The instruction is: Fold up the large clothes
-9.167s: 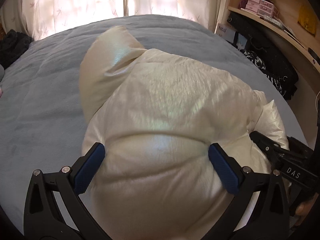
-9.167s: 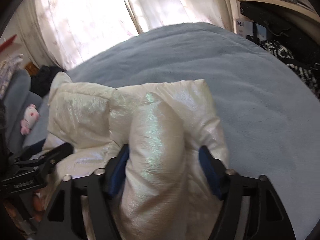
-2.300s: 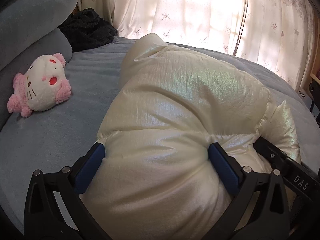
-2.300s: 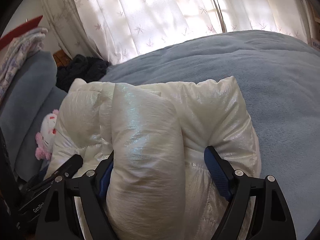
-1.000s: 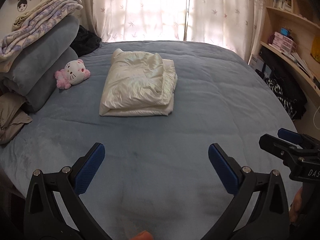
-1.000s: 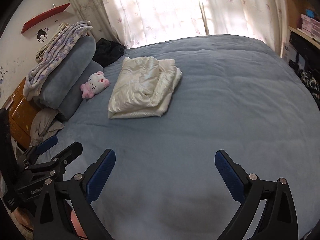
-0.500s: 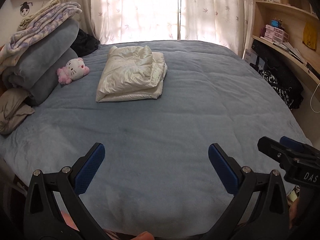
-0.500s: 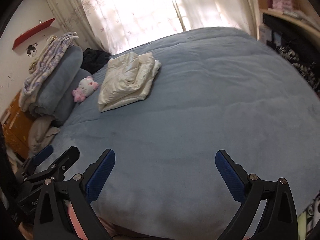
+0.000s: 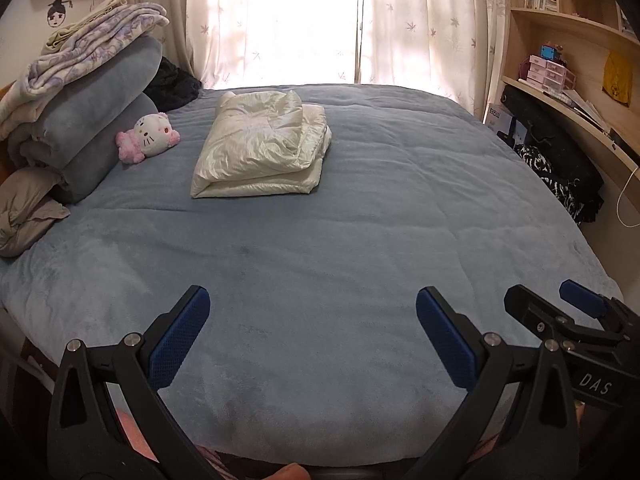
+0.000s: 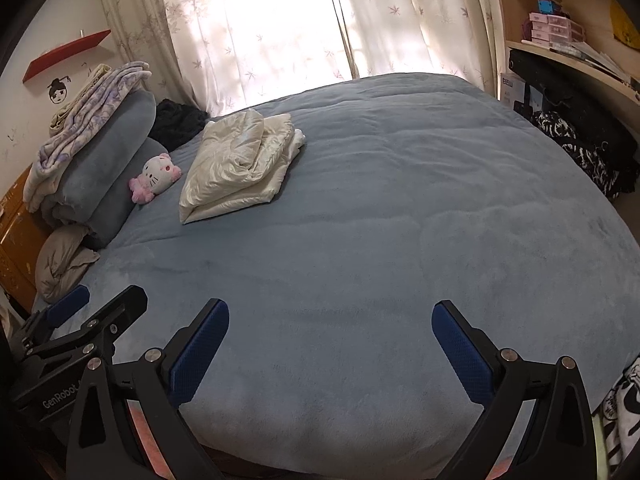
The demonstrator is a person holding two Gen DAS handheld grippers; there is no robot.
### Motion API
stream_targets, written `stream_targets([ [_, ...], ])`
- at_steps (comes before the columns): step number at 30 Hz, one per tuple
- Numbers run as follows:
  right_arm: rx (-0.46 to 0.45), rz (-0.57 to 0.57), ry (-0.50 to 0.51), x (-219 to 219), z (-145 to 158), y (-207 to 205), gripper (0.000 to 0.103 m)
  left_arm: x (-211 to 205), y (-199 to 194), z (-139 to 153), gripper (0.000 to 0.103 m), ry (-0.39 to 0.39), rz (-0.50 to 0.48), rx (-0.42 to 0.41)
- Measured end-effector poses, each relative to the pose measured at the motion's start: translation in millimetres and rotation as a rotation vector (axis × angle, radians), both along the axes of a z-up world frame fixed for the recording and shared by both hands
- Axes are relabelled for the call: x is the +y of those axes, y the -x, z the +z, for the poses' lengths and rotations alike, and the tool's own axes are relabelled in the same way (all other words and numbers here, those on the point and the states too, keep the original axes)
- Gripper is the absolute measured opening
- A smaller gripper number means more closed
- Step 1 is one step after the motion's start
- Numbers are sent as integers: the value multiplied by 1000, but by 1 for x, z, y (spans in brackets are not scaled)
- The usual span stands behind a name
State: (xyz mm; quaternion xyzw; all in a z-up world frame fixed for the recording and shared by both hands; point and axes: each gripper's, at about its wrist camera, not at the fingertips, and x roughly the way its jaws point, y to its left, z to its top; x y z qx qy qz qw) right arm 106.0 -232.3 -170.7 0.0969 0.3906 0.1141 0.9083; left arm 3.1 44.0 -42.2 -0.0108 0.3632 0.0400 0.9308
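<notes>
The folded jacket (image 9: pixel 262 148) (cream, shiny and puffy) lies on the bed (image 9: pixel 360 240) in the upper left of the frame, just beside a plush cat (image 9: pixel 147 137) that leans on stacked pillows (image 9: pixel 92 120). The left tool (image 9: pixel 310 340) hangs at the bottom, its fingers wide apart and empty. The right tool (image 10: pixel 330 354) is likewise spread, holding nothing. Shelf contents at upper right are too blurred to name.

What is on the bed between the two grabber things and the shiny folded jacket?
Nothing: only bare blue fleece blanket lies between the left gripper, the right gripper and the folded cream puffer jacket, in both wrist views.
</notes>
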Motion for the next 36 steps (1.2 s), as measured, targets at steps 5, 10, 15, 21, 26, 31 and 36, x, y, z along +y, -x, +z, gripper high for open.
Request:
stream_targets([
  [5,4,1,9,-4,-3,2,102,1,-2,-3,102,-15,1,10],
  [10,23,-2,5,-7,-8,-16,102,-2,-4,-7,102,-42,3,9],
  [15,33,-2,2,-8,-10,-31,102,-4,-6,-9,102,-45,3,14],
  [21,41,-7,3,-6,-13,-40,102,-2,-12,-14,102,-39,1,27],
  [26,44,-13,4,-1,-16,-41,102,-1,-17,-19,102,-24,2,43],
  [31,40,-19,11,3,-19,-45,102,0,-20,-22,101,-13,2,53],
  [36,35,-23,14,7,-20,-48,102,1,-22,-23,101,-18,3,52],
])
